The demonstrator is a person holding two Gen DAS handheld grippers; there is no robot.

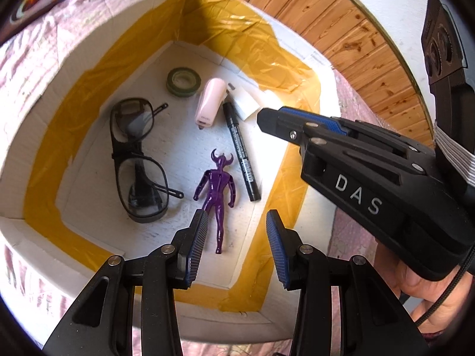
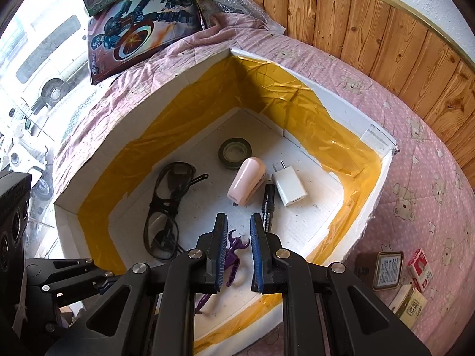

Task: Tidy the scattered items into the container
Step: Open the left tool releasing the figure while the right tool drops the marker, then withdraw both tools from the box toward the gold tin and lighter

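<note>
— Inside already? 
— Yes: purple figure (image 1: 216, 191) lies in the foam box (image 1: 38, 95), marker (image 1: 242, 151) at its two o'clock. Left gripper (image 1: 236, 244) released, empty; right gripper (image 2: 239, 256) nearly clenched, empty.

Both handheld tools, the left gripper (image 1: 234, 246) and the right gripper (image 2: 236, 255), are matte black plastic linkages with round silver pivot pins, ribbed blue finger pads (image 1: 196, 244) and, on the right one's body, raised silver letters "DAS" and a braided black cable.
</note>
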